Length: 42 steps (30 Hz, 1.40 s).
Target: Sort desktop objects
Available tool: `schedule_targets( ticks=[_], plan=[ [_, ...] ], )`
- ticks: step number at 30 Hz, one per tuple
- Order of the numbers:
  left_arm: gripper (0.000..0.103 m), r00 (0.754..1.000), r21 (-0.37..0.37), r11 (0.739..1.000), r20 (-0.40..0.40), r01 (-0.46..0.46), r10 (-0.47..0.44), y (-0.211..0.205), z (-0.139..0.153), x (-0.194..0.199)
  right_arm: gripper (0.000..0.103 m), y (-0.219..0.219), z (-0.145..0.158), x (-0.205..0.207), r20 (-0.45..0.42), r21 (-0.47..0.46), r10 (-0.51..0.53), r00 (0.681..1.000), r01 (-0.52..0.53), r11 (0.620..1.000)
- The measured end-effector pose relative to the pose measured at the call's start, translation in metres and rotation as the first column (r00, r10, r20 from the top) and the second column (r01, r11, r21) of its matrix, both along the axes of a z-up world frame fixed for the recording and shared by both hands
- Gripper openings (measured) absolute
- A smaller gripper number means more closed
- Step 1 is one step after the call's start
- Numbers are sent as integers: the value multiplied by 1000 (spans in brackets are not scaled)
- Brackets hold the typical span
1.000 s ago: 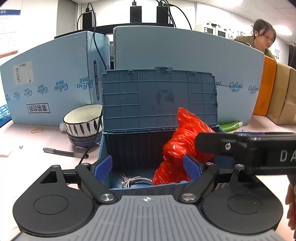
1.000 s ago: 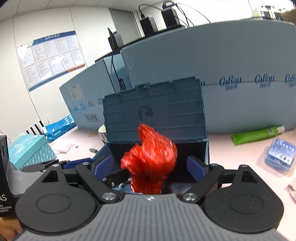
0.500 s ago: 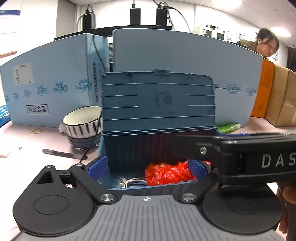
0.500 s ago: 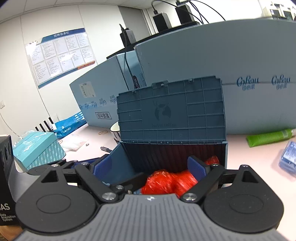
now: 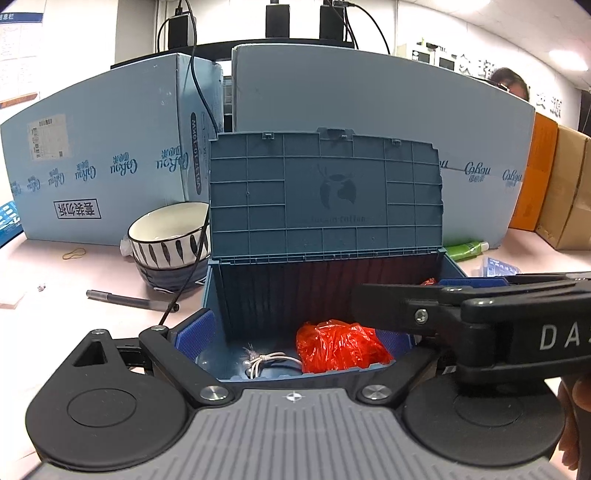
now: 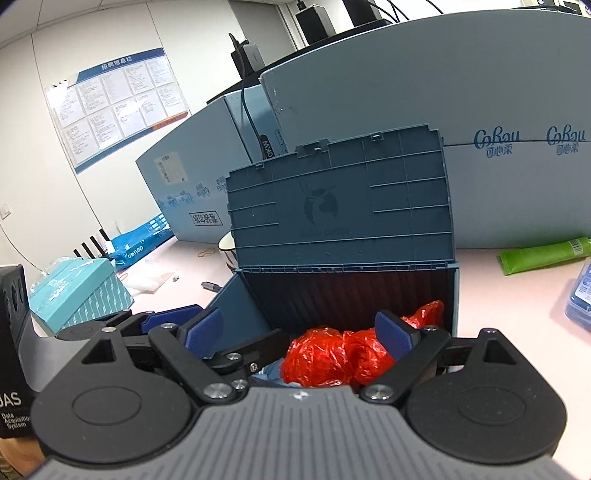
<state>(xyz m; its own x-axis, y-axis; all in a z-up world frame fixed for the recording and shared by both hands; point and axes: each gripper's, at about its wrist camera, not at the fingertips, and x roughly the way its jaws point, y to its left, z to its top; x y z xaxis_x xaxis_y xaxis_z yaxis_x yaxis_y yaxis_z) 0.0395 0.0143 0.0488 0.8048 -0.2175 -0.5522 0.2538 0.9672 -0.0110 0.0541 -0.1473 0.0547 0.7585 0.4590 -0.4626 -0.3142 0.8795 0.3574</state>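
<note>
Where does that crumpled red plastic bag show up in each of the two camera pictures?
Left wrist view: red plastic bag lies low and right of centre, inside the blue box.
Right wrist view: the bag sits low at centre, between the right gripper fingers, untouched.
Shared landmark: the box's raised lid with its dark round logo.

White walls (image 6: 110,33), notice board (image 6: 118,99), pale pink desk (image 5: 55,280), ceiling light (image 5: 569,59).
</note>
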Motion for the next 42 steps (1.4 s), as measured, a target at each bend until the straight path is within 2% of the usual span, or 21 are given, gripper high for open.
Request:
schedule_targets(
  ticks=[10, 25, 42],
  plan=[
    [93, 998, 35, 999, -50, -32, 34, -6, 2, 10, 95, -10, 8, -1, -22, -37, -1, 1000, 0, 999],
    [93, 997, 89, 995, -65, -37, 43, -23, 18, 27, 95, -20, 25, 18, -33, -99, 18, 999, -21, 995],
    [93, 994, 110, 992, -80, -63, 72, -25, 18, 42, 95, -32, 26, 35, -22, -98, -16, 1000, 14, 995]
  ],
)
